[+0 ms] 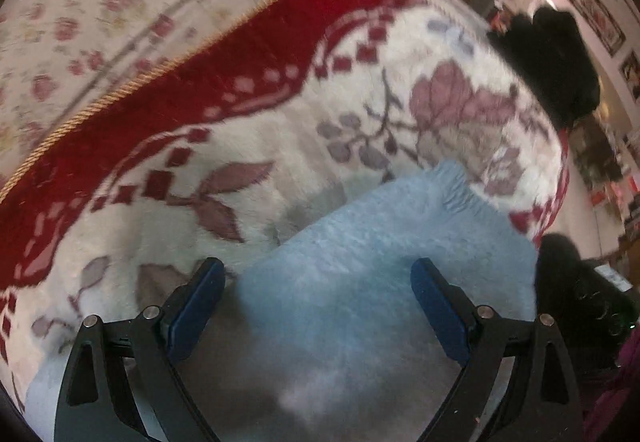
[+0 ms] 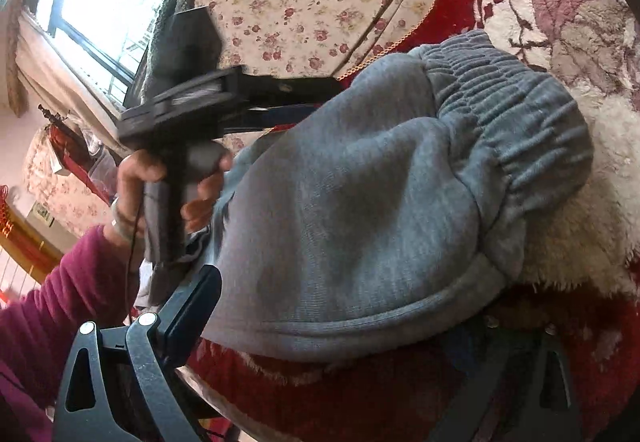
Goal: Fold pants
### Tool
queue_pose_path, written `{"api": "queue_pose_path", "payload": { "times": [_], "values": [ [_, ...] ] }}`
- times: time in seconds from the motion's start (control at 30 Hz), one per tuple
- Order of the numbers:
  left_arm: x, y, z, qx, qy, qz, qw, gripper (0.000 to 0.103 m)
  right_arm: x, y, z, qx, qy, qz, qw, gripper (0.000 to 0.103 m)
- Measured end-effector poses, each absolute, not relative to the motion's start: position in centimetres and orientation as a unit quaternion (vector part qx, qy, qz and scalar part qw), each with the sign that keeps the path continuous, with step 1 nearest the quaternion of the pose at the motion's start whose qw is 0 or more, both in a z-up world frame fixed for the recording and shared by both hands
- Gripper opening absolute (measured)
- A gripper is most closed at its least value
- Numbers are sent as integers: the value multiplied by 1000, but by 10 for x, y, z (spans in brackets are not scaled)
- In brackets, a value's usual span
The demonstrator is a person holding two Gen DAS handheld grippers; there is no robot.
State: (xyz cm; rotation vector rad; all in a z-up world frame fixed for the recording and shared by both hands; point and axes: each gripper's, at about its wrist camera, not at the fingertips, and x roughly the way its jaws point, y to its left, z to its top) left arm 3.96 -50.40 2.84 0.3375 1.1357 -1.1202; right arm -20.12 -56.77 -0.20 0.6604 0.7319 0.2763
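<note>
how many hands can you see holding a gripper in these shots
1: a hand with a magenta sleeve grips the black left gripper's handle, left of the grey fleece pants. The other hand is out of view.

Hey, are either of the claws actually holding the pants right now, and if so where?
The left claw is open above the pants, gripping nothing. The right claw straddles the fabric's folded edge, but one finger is hidden, so a grip cannot be told.

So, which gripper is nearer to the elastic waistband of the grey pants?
Left, it seems. The left gripper reaches in beside the waistband's end; the right gripper straddles the pants at the opposite folded edge.
</note>
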Motion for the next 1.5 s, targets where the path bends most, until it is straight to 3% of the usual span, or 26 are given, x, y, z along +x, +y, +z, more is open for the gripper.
{"api": "queue_pose_path", "payload": {
  "times": [0.13,0.17,0.2,0.27,0.33,0.4,0.43,0.47,0.5,0.77,1.0,1.3,1.5],
  "values": [
    [44,-522,15,175,527,-506,660,94,-193,-570,-1,323,346,142,869,98],
    [48,-525,11,171,540,-509,648,94,-190,-572,-1,326,344,145,869,89],
    [50,-527,9,169,546,-511,642,94,-186,-576,-3,334,346,144,865,72],
    [52,-529,5,170,550,-520,632,91,-182,-585,-8,365,349,149,850,60],
    [52,-528,5,168,544,-526,632,85,-181,-591,-11,393,345,158,838,55],
    [52,-523,10,156,538,-531,636,73,-181,-588,-5,378,344,160,844,51],
    [54,-520,12,148,536,-531,639,60,-181,-585,1,365,342,162,850,49],
    [55,-516,16,137,535,-534,640,34,-181,-584,5,358,339,165,854,47],
    [55,-512,19,121,535,-545,634,23,-180,-582,11,349,335,170,858,44],
    [43,-502,41,108,508,-547,657,18,-177,-572,38,314,322,184,874,38],
    [45,-463,103,76,460,-550,693,18,-171,-551,83,272,293,216,891,35],
    [59,-359,172,-3,406,-525,748,18,-141,-480,153,195,263,283,902,32],
    [65,-242,196,-49,373,-465,802,17,-120,-397,184,128,254,336,898,32]
  ]
}}
